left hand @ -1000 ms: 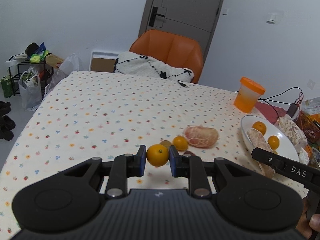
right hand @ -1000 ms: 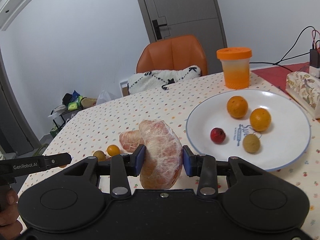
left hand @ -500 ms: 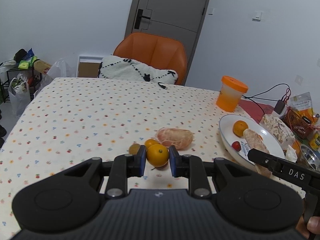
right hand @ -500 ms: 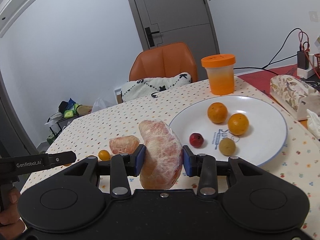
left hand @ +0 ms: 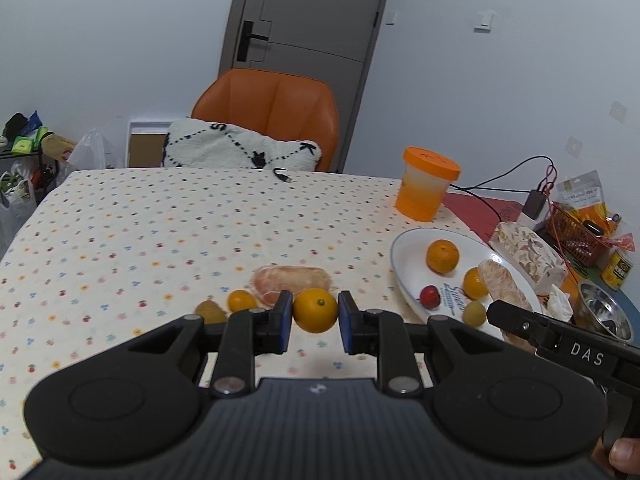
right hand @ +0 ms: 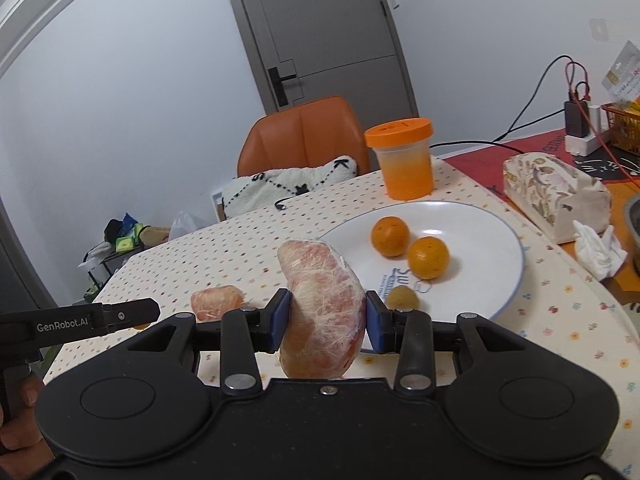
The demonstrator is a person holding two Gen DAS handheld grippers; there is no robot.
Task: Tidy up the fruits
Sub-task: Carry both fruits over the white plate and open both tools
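My left gripper [left hand: 315, 321] is shut on a small orange [left hand: 315, 310], held above the dotted tablecloth. On the cloth behind it lie a peeled pomelo segment [left hand: 292, 279], another small orange [left hand: 241, 301] and a brownish fruit [left hand: 211, 311]. The white plate [left hand: 404, 256] to the right carries two oranges, a red fruit [left hand: 430, 296] and a yellow-green fruit [left hand: 475, 312]. My right gripper [right hand: 326, 320] is shut on a large peeled pomelo segment [right hand: 322, 304], just left of the plate [right hand: 496, 240] and near its front edge. The plate's two oranges [right hand: 428, 257] and a tan fruit [right hand: 402, 298] show beyond it.
An orange-lidded cup [left hand: 426, 188] stands behind the plate. A floral tissue box [right hand: 556, 196], crumpled tissue [right hand: 596, 248], cables and a red basket [left hand: 576, 236] crowd the right side. A metal bowl [left hand: 604, 316] sits far right. An orange chair [left hand: 272, 116] with a cushion stands at the far edge.
Both grippers have moved rightward towards the plate, still holding their fruit. The plate now sits closer and more central in both views.
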